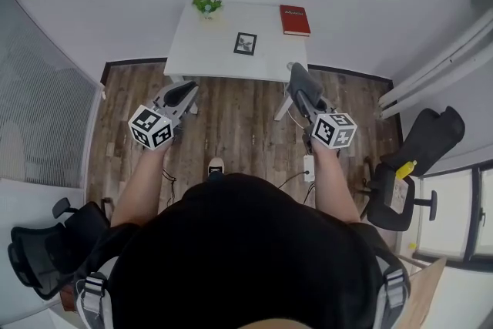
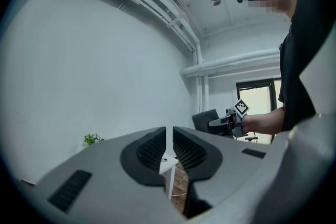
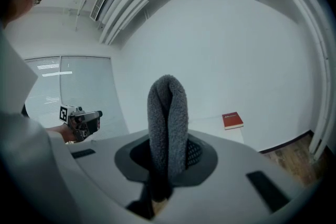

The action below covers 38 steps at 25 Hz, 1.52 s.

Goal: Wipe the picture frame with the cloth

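A small dark picture frame [image 1: 245, 43] lies flat near the middle of the white table [image 1: 208, 58], some way ahead of both grippers. My right gripper [image 1: 298, 81] [image 3: 168, 168] is shut on a folded grey cloth [image 3: 167, 123], whose loop sticks out past the jaws. It hovers over the wooden floor near the table's front right corner. My left gripper [image 1: 185, 93] [image 2: 168, 140] hangs off the table's front left corner. Its jaws stand almost together, only a thin slit apart, with nothing between them.
On the table stand a small potted plant [image 1: 206, 4] at the back left and a red book [image 1: 294, 19] at the back right. Black office chairs stand at the right [image 1: 427, 139] and lower left [image 1: 42, 246]. A power strip [image 1: 309, 166] lies on the floor.
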Available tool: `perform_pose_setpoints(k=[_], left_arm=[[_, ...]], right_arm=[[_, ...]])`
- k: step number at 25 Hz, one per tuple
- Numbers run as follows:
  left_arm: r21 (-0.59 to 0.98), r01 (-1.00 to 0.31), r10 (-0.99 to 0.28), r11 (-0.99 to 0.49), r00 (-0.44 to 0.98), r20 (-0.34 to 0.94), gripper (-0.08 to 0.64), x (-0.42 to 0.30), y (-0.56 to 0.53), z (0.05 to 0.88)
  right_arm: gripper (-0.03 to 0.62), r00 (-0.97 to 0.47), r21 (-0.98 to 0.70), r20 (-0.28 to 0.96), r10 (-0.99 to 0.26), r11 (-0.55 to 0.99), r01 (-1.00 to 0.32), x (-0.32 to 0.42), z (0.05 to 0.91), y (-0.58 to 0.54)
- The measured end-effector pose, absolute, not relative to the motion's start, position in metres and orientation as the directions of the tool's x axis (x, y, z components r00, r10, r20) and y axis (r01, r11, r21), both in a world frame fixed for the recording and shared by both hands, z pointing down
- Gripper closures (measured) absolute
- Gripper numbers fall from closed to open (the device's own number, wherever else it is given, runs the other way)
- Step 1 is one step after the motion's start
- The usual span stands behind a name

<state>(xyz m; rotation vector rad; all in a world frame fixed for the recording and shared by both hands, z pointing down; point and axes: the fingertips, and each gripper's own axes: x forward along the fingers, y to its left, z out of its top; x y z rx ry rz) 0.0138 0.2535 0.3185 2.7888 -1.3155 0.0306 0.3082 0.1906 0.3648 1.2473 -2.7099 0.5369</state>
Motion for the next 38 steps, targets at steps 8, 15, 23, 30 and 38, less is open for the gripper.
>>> perform_pose_setpoints(k=[8, 15, 23, 30, 38], left_arm=[[0.074, -0.753, -0.752, -0.653, 0.657, 0.05, 0.517, 0.002, 0.216, 0.33], [0.082, -0.733, -0.731, -0.676, 0.68, 0.057, 0.522, -0.009, 0.175, 0.337], [0.086, -0.715, -0.712, -0.693, 0.699, 0.07, 0.528, -0.021, 0.136, 0.341], [0.128, -0.702, -0.695, -0.701, 0.712, 0.096, 0.537, -0.031, 0.108, 0.363], [0.151, -0.681, -0.671, -0.717, 0.732, 0.114, 0.538, -0.037, 0.08, 0.384]], right_arm=[[0.549, -0.641, -0.268, 0.246, -0.727, 0.584, -0.766, 0.297, 0.363, 0.16], [0.549, -0.619, -0.273, 0.257, -0.742, 0.559, -0.783, 0.283, 0.368, 0.132], [0.549, -0.595, -0.284, 0.266, -0.759, 0.528, -0.8, 0.271, 0.372, 0.103], [0.549, -0.582, -0.297, 0.297, -0.757, 0.506, -0.809, 0.256, 0.387, 0.078], [0.549, -0.589, -0.309, 0.328, -0.738, 0.506, -0.806, 0.234, 0.406, 0.056]])
